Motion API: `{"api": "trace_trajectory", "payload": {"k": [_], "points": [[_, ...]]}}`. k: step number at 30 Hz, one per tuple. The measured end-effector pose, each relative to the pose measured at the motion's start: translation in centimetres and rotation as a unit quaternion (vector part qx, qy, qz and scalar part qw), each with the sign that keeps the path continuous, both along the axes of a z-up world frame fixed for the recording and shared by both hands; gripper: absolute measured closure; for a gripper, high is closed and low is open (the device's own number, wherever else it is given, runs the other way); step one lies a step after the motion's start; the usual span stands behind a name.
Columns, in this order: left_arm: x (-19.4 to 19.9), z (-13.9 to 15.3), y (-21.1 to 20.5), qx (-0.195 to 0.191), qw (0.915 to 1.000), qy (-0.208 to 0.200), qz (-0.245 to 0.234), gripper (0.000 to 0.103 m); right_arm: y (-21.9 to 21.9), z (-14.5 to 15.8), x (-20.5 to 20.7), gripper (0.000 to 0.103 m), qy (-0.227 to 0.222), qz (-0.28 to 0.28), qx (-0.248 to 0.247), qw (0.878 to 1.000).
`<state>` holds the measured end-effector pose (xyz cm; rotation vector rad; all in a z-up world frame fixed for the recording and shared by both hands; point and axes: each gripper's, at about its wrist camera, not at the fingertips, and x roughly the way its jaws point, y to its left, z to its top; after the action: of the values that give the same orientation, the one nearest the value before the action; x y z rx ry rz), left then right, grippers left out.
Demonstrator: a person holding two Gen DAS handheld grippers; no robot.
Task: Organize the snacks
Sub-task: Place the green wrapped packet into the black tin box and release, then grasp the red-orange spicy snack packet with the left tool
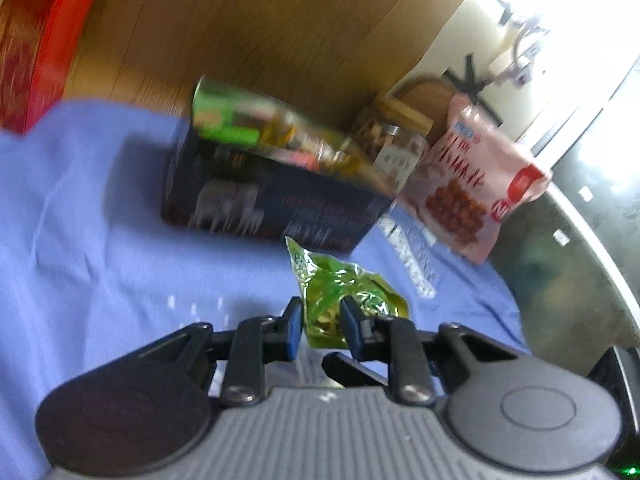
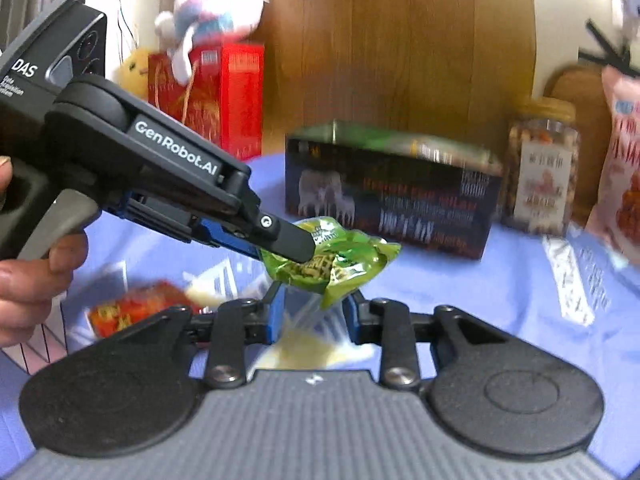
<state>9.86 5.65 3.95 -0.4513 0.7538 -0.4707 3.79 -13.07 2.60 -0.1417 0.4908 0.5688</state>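
- Green snack packet (image 2: 340,258): judged light, soft, crinkly foil, slippery; contents probably crushable. I'd hold it by a flat sealed edge, not the belly.
- Left gripper (image 1: 320,326): jaws pressed onto the packet's near end, which hangs clear of the blue-covered desk (image 1: 92,216).
- Right gripper (image 2: 314,314): jaws part-spread, empty; packet's lower corner hangs just above the gap, contact unclear.
- Dark box (image 2: 394,196) well beyond both jaws.

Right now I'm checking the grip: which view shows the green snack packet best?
The right wrist view: the green snack packet hangs sideways from the left hand-held gripper. The left wrist view shows it blurred between the fingers.
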Motion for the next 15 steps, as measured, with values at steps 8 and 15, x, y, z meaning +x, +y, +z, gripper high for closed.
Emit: {"api": "trace_trajectory", "payload": {"k": [8,15], "points": [[6.4,4.4,0.7,0.018,0.9975,-0.055,0.04,0.063,1.2,3.9,5.0,0.067,-0.066,-0.002,0.012,0.998],[9.7,3.0,1.7,0.035,0.995,-0.042,0.083,0.053,1.7,3.5,12.6,0.057,-0.033,-0.058,0.032,0.997]]}}
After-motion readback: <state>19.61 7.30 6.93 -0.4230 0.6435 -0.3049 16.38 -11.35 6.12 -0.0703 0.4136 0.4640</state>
